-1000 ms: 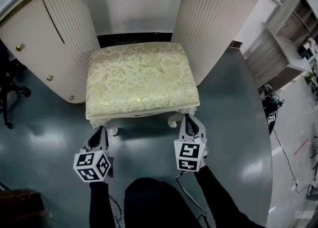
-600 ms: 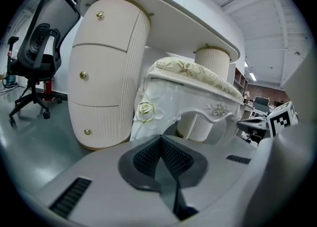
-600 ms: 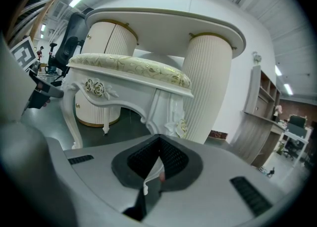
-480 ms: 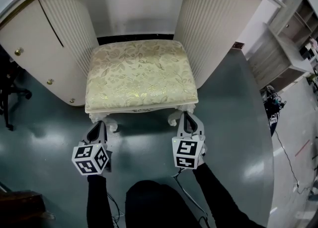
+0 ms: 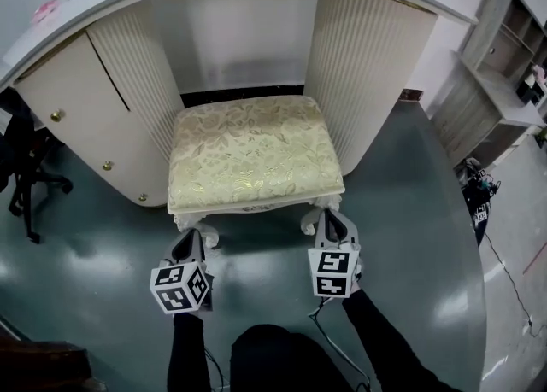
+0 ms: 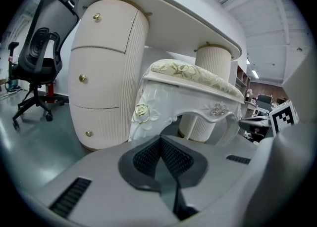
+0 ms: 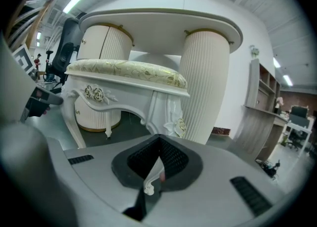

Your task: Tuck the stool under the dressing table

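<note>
While the stool (image 5: 252, 147) stands at frame centre, rear half inside the kneehole of the dressing table (image 5: 376, 83) and front edge and front legs still outside, the entry runs as below.

Item 1, left gripper (image 5: 191, 238): below and left of centre, tip just beside the front left leg (image 5: 205, 232). Its jaws are drawn narrow with the tips met, and only floor shows between the pads.

Item 2, right gripper (image 5: 329, 215): below and right of centre, tip at the front right leg (image 5: 309, 221). The jaws are equally narrow, and the leg's curled foot (image 7: 148, 187) shows in the slit between the pads.

Handling, by judgement: the tuck looks about half done. Both tips should bear low on the legs with even pressure, so the stool slides straight between the two fluted pedestals instead of yawing into one. Pushing low should also keep it from tipping on the smooth floor.

Not determined:
- Whether either tip touches its leg.
- Whether the right jaws pinch the foot or it merely lies beneath them.
- The rear legs, which are hidden under the cushion.
- How deep the kneehole runs, since a dark band hides its base.
</note>
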Demonstrator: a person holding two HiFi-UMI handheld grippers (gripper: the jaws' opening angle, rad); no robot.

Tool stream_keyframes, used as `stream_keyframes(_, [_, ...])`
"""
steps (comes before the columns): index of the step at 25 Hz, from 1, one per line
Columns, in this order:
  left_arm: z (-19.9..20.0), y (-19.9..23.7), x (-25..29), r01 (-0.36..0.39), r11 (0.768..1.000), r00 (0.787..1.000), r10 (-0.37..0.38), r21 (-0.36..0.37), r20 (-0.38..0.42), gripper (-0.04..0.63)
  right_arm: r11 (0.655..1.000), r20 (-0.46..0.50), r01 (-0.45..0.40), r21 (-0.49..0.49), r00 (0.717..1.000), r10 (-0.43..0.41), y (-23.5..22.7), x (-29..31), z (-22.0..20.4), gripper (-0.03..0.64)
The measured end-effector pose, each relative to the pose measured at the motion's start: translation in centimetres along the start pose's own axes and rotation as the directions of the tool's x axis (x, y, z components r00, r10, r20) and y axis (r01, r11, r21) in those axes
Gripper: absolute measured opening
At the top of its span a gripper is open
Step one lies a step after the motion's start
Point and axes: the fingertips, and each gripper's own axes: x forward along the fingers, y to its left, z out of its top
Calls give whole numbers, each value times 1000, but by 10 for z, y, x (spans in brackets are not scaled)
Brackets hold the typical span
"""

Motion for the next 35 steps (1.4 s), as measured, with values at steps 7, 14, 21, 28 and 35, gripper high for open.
stream_keyframes(7, [3,-15,-25,20,1000,1000,-20,21,11,8,995,32,-70,72,997,68,4,-34,3,5])
stream_keyframes(14, [-8,-28,-52,35,999,999,-35,24,1,8,994,40,-76,75,996,74,6,-68,1,5])
stream_keyframes(21, [-6,-37,-81,43,999,999,-43,24,27,8,987,52,-118,110,992,113,10,-99,0,5])
stream_keyframes(28, [-4,-48,-110,50,998,998,-51,29,42,8,981,30,-147,125,989,144,16,-126,-10,5])
stream_keyframes(35, [-18,-54,-140,66,998,997,-67,14,37,8,977,-2,-164,140,986,166,23,-150,-23,5])
